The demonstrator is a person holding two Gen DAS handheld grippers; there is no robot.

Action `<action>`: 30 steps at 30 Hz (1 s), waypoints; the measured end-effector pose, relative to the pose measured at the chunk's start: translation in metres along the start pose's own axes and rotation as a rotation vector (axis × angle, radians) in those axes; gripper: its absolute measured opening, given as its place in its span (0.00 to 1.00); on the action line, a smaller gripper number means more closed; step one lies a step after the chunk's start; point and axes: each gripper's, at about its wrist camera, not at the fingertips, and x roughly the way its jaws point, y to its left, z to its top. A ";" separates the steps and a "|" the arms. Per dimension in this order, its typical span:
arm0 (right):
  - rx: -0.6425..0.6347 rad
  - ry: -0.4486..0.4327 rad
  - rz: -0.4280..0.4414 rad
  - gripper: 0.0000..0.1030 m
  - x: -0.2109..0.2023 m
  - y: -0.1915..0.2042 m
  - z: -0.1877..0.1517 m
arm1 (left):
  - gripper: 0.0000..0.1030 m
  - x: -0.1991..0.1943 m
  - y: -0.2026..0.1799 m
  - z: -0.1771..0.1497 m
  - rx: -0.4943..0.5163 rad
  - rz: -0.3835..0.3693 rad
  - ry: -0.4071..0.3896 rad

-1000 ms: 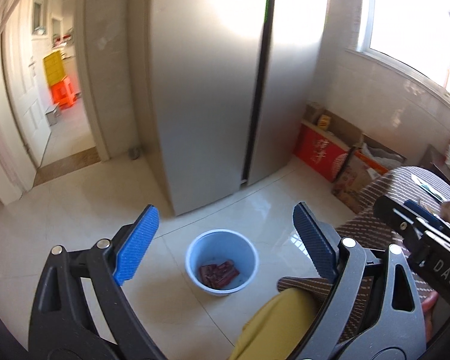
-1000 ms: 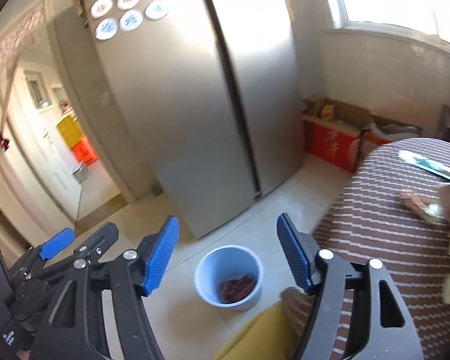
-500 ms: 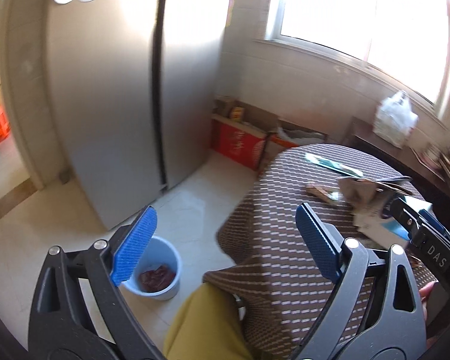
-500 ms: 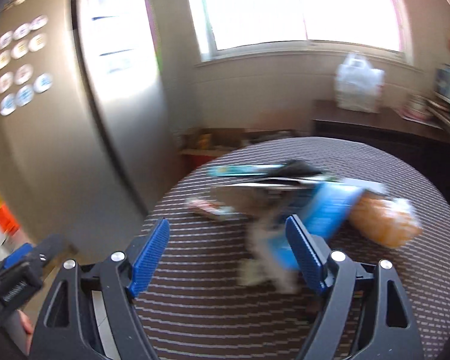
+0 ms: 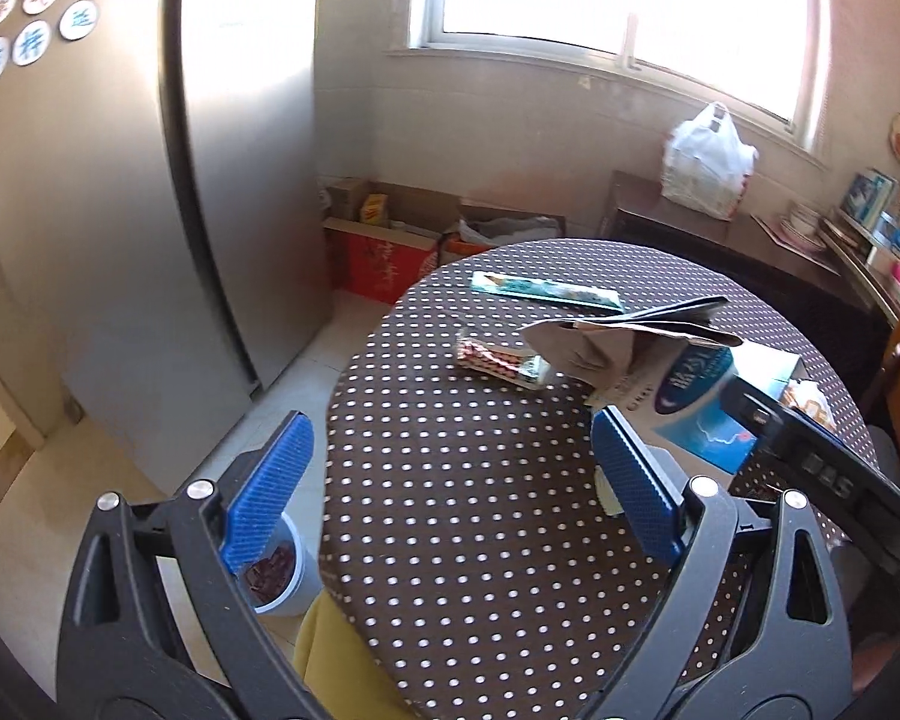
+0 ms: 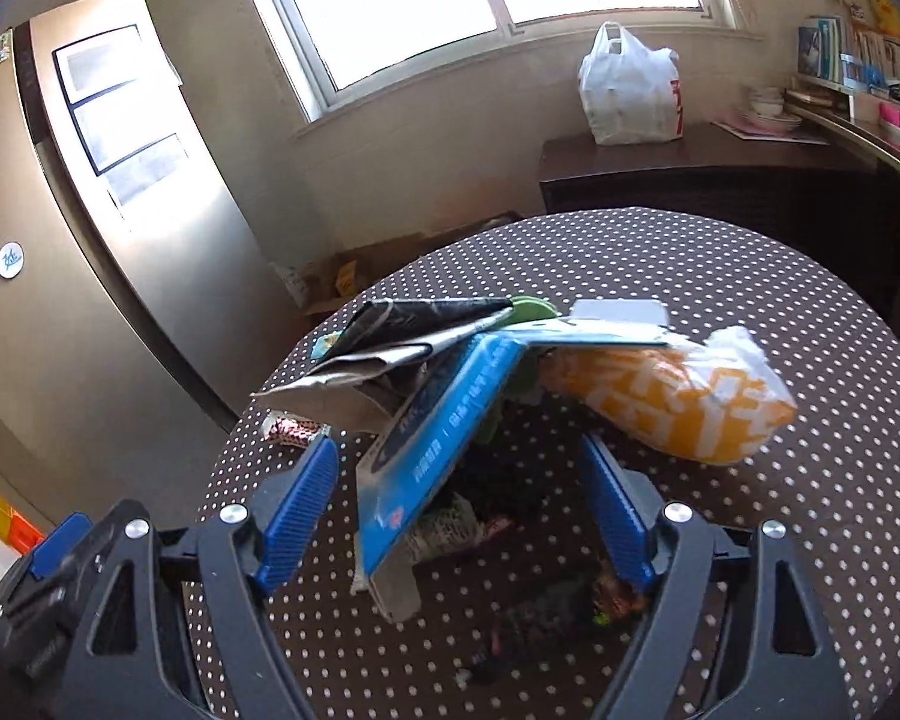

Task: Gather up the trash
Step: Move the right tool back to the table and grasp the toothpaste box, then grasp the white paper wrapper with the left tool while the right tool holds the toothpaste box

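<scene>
Right claw [image 6: 459, 507]: blue ribbed pads standing wide apart, having just been opening, nothing pressed between them; the lower end of the blue-and-white printed cardboard carton [image 6: 435, 450] lies in the gap at lower centre of the right wrist view, touching neither pad as far as can be seen.

Carton: flattened, judged light and fairly stiff, smooth-faced and likely to slip; long axis runs from lower centre up toward centre right, tilted, upper end propped on the heap; best taken across its narrow width near the lower free end.

Grey folded cardboard sheet [image 6: 378, 354]: just left of the carton's upper end, long axis near level, pointing left; judged light, bends easily.

Orange-and-white crinkled plastic bag [image 6: 684, 402]: centre right, long axis sloping down to the right; judged soft, light, slippery; take a pinch of loose film at the white end.

Dark wrappers [image 6: 546, 618]: lower centre, blurred, kind cannot be told.

All rest on the brown white-dotted round tabletop [image 6: 840, 480].

Left claw [image 5: 450, 480]: pads wide apart, empty, above the tabletop's near left edge.

Pale blue round plastic bin [image 5: 291, 576]: on the floor, lower left of the left wrist view, reddish scrap inside.
</scene>
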 end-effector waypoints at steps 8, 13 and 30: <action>0.017 0.063 -0.020 0.26 0.036 0.013 0.011 | 0.91 0.016 -0.010 0.015 0.041 -0.038 0.046; 0.019 0.024 0.042 0.10 0.019 0.012 0.019 | 0.91 0.025 -0.019 0.018 0.081 -0.058 0.059; 0.089 -0.235 -0.023 0.05 -0.091 -0.047 0.047 | 0.92 0.047 -0.077 0.015 0.223 -0.154 0.101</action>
